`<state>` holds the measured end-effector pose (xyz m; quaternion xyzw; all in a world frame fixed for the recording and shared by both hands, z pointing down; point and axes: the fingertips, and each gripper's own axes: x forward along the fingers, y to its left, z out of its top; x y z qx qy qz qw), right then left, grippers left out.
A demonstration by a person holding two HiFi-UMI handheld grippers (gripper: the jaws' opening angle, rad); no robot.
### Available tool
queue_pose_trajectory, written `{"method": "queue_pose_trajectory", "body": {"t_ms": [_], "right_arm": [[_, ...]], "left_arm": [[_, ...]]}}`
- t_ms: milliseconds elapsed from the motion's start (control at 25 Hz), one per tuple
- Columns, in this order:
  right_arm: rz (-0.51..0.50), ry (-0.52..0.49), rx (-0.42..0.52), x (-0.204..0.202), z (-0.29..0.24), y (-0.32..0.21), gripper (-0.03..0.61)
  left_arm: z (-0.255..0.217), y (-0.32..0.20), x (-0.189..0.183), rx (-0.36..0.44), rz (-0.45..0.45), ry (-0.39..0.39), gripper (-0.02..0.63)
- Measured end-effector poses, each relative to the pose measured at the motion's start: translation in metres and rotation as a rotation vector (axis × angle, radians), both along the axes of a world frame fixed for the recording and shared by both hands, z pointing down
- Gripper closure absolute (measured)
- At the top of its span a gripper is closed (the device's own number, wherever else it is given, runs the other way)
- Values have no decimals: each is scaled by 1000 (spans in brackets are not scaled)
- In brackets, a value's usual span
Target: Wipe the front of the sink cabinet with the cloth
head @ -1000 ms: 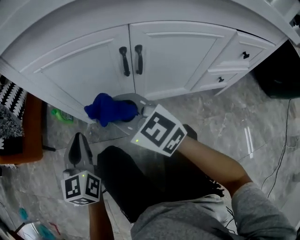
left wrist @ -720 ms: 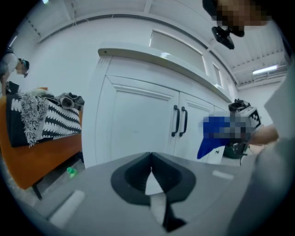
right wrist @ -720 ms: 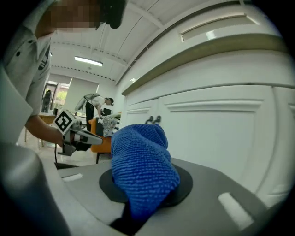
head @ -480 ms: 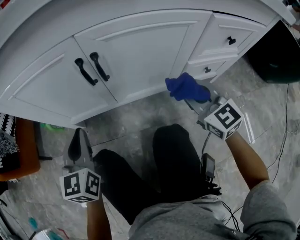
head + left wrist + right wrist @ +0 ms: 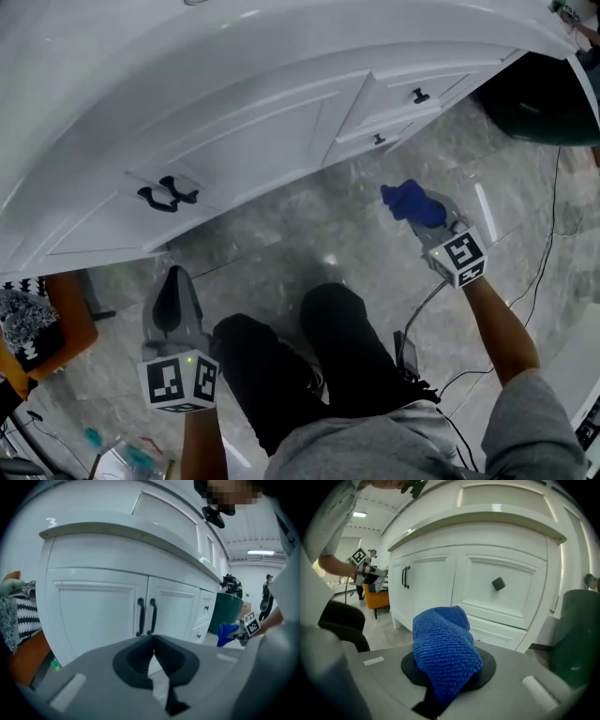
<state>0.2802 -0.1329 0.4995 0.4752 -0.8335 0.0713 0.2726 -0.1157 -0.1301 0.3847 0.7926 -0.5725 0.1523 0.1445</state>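
Holding a bunched blue cloth (image 5: pixel 407 199), the right gripper (image 5: pixel 431 223) hangs over the grey stone floor (image 5: pixel 300 230) in front of the right end of the white sink cabinet (image 5: pixel 272 131). Its jaws are clamped on the cloth, which bulges up and over them and hides the tips. In the right gripper view the cloth sits before the cabinet's drawer fronts, below a dark square knob (image 5: pixel 498 583). From the head view it appears to be off the cabinet front, with bare floor showing between the two.

The left gripper (image 5: pixel 153 641) is low in front of the left half of the cabinet, well apart from it. Its jaws are pressed together at the tips with nothing between them. They aim roughly at the pair of black door handles (image 5: pixel 169 194) where the cabinet's two doors meet.

A dark green bin (image 5: pixel 536 98) stands just past the right end of the cabinet. An orange seat (image 5: pixel 67 314) with a black-and-white patterned fabric (image 5: pixel 21 330) on it is beyond the cabinet's left end. The person's legs in dark trousers (image 5: pixel 352 352) are on the floor before the cabinet, between the two grippers. A black cable (image 5: pixel 548 234) trails across the floor off the cabinet's right end.
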Motion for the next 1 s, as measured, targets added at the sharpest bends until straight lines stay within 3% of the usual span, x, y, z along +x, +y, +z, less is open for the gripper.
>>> {"method": "queue_pose_trajectory", "body": {"t_ms": [240,520,800,1000], "right_arm": [[92,-178,-47,-20,-169,38,512],[98,-319,9,-53,-366,61,512],[111,-412,61,-64,-509,80,512],[113,-441,116,-67,-574,109,511]], "left_arm": [[-143,13,21,-38,52,45,604],[-297,33,45,2,126,89,604],[-423,69,60,69,145,86,604],[-473,108,68,116,129,97,604]]}}
